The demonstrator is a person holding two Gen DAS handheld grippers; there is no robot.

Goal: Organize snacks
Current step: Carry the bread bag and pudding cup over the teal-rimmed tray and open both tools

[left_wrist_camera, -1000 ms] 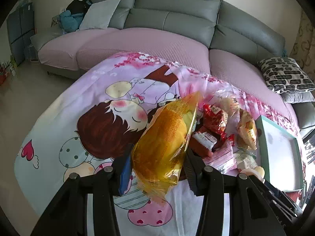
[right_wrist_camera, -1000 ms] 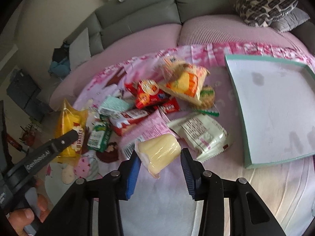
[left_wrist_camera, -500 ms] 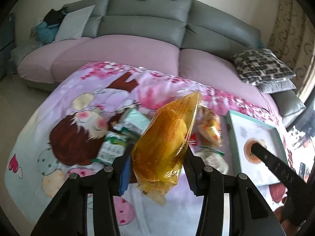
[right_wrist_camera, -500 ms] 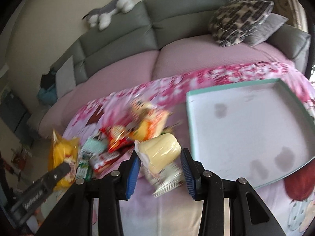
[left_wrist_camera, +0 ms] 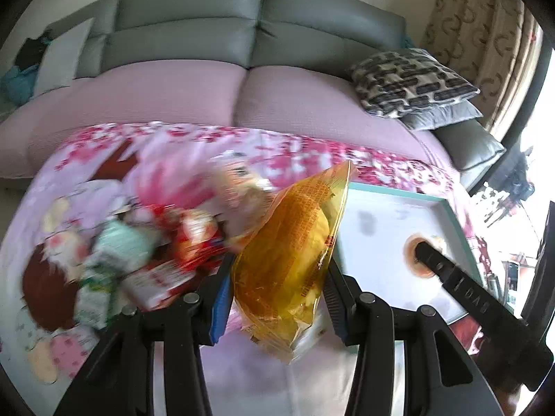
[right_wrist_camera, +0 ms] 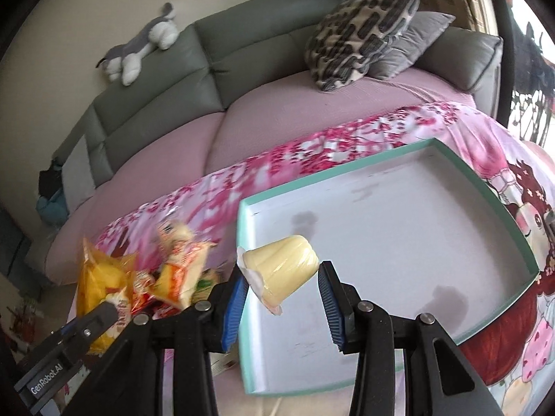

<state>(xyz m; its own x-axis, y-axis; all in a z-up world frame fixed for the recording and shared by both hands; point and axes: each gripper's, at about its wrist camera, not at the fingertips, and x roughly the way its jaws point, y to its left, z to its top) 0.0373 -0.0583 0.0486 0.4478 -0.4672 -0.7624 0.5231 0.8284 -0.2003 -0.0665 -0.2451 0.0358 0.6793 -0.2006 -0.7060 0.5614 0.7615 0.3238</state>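
Note:
My left gripper point(left_wrist_camera: 277, 298) is shut on a yellow-orange snack bag point(left_wrist_camera: 295, 260), held above the pink cartoon cloth, just left of the teal-rimmed white tray point(left_wrist_camera: 447, 204). My right gripper point(right_wrist_camera: 281, 294) is shut on a pale yellow jelly cup point(right_wrist_camera: 281, 274), held over the tray's point(right_wrist_camera: 347, 170) left edge. The tray has no snacks in it. The left gripper with the yellow bag point(right_wrist_camera: 100, 284) shows at lower left in the right wrist view. The right gripper's finger point(left_wrist_camera: 451, 274) reaches over the tray in the left wrist view.
A pile of several snack packets point(left_wrist_camera: 180, 242) lies on the cloth left of the tray; it also shows in the right wrist view point(right_wrist_camera: 177, 270). A grey and pink sofa point(left_wrist_camera: 242, 97) with patterned cushions point(left_wrist_camera: 409, 79) stands behind. A plush toy point(right_wrist_camera: 138, 52) lies on the sofa back.
Both grippers have swung right toward the tray with their snacks. The jelly cup has been lifted off the cloth to over the tray's left edge.

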